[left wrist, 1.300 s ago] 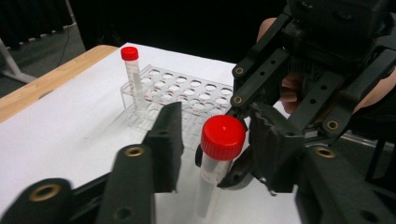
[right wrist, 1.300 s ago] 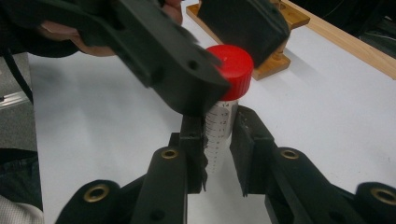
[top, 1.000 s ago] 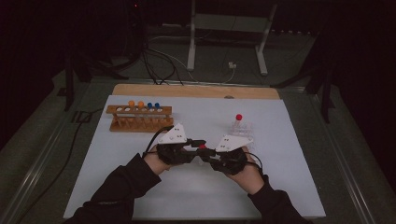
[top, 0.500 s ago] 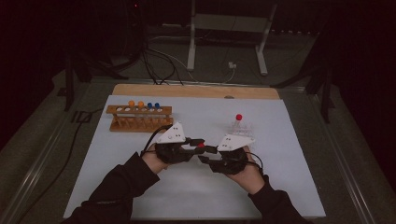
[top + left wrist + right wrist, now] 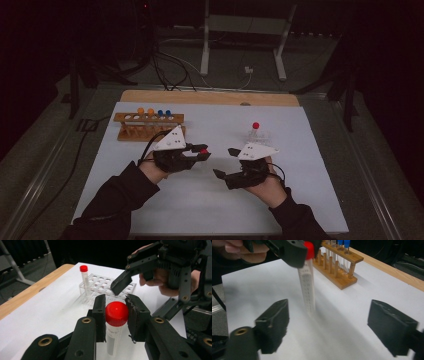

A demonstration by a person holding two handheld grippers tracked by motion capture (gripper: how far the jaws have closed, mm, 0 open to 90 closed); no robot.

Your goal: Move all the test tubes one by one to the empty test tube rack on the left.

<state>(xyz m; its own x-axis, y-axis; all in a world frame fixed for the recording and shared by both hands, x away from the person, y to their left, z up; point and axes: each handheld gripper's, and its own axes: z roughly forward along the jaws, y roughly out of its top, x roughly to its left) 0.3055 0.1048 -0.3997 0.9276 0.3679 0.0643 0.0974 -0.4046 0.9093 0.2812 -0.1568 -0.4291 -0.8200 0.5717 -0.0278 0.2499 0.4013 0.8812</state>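
Observation:
My left gripper point(image 5: 202, 151) point(image 5: 117, 315) is shut on a red-capped tube point(image 5: 115, 325) point(image 5: 307, 282) point(image 5: 203, 150), pinching it at the cap so the clear body hangs down above the white mat. My right gripper point(image 5: 226, 162) point(image 5: 337, 322) stands open just to its right, jaws wide, with nothing between them; the tube hangs a little beyond its jaws. A clear plastic rack point(image 5: 105, 287) point(image 5: 260, 136) holds another red-capped tube point(image 5: 84, 277) point(image 5: 255, 129) upright, behind the right gripper.
A wooden rack point(image 5: 149, 125) point(image 5: 337, 267) with orange- and blue-capped tubes stands at the back left of the white mat point(image 5: 200, 200). A wooden strip point(image 5: 210, 97) runs along the mat's far edge. Cables lie on the floor beyond.
The two grippers, close together before, have drawn apart. The right gripper has opened and moved right and slightly toward the person; the left still holds the tube.

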